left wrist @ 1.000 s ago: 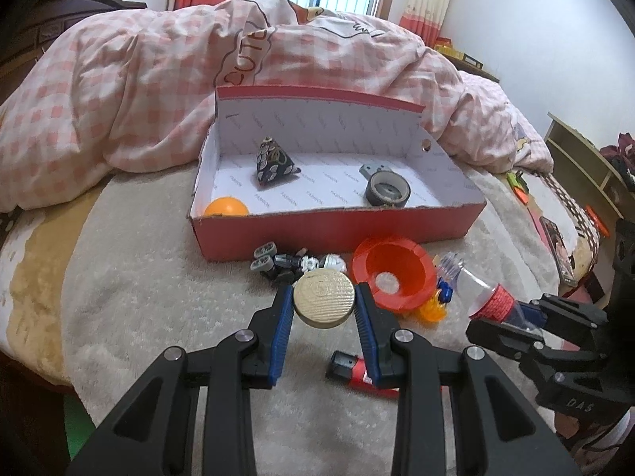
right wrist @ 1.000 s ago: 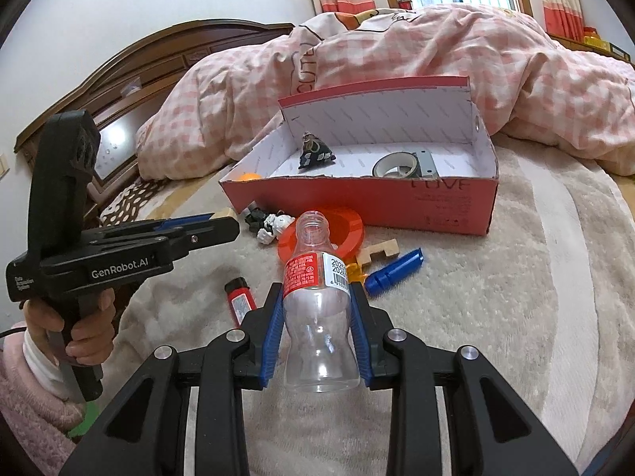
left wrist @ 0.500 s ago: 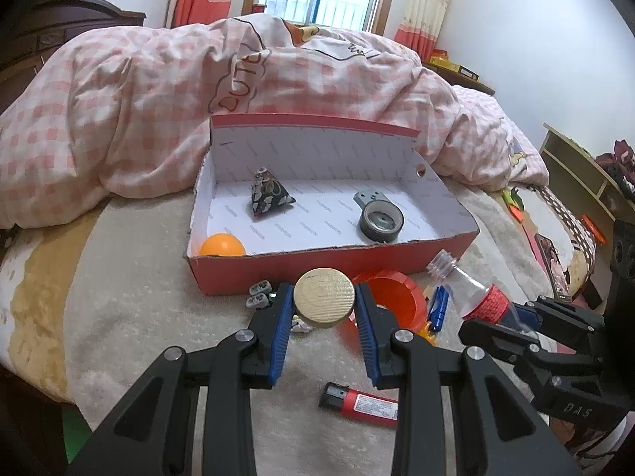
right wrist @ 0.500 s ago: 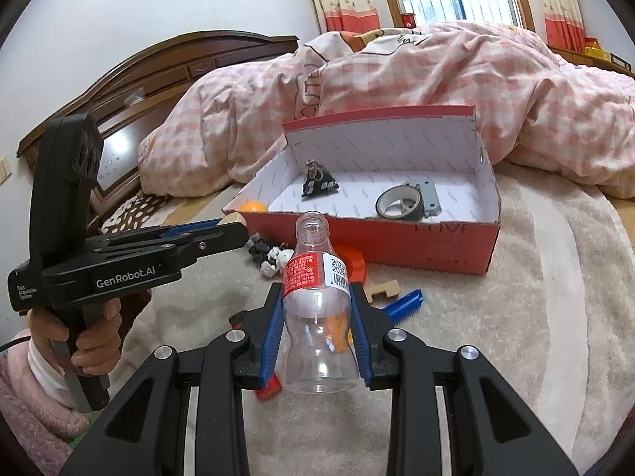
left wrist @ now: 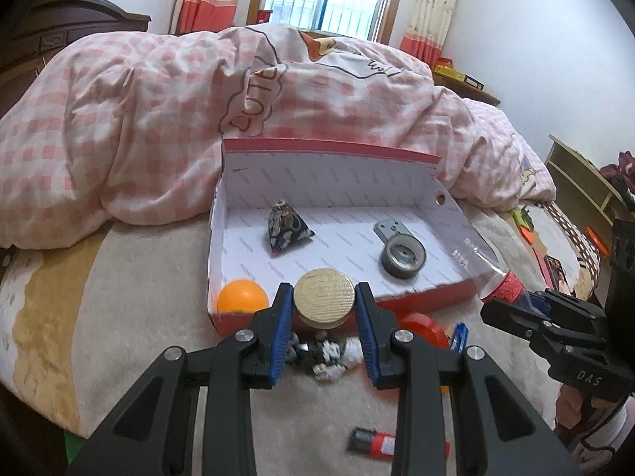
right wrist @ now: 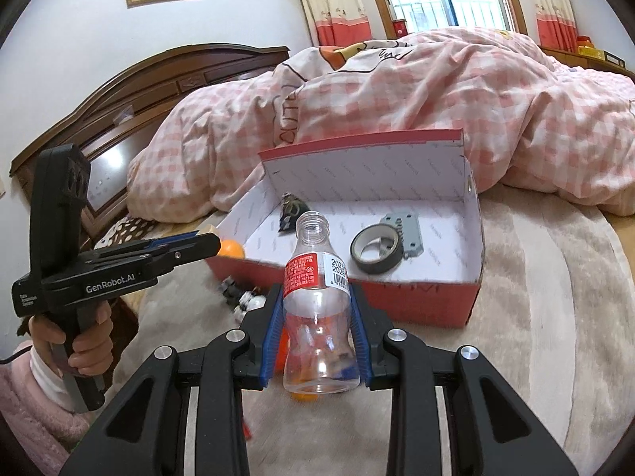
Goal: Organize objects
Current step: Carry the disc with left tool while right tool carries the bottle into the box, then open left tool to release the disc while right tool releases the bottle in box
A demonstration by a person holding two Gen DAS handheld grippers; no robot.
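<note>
My left gripper point(left wrist: 324, 309) is shut on a round gold lid point(left wrist: 324, 296) and holds it above the front wall of the red cardboard box point(left wrist: 341, 309). My right gripper point(right wrist: 316, 317) is shut on an empty clear plastic bottle point(right wrist: 317, 317) with a red label, raised in front of the box point(right wrist: 420, 297). The box holds an orange ball point(left wrist: 242, 295), a dark patterned pouch point(left wrist: 286, 230), a roll of grey tape point(left wrist: 404, 257) and a grey metal plate point(left wrist: 391, 229). The bottle's neck shows at the right of the left wrist view point(left wrist: 501, 283).
On the beige blanket before the box lie a black-and-white toy point(left wrist: 323, 351), a red funnel point(left wrist: 422, 327), a blue piece point(left wrist: 459, 335) and a red lighter point(left wrist: 383, 443). A pink checked quilt point(left wrist: 198, 127) is heaped behind the box. A wooden headboard point(right wrist: 158, 91) stands at left.
Both grippers have risen and moved forward toward the box with their loads. The gold lid now hangs over the box's front wall, and the bottle is nearer the box.
</note>
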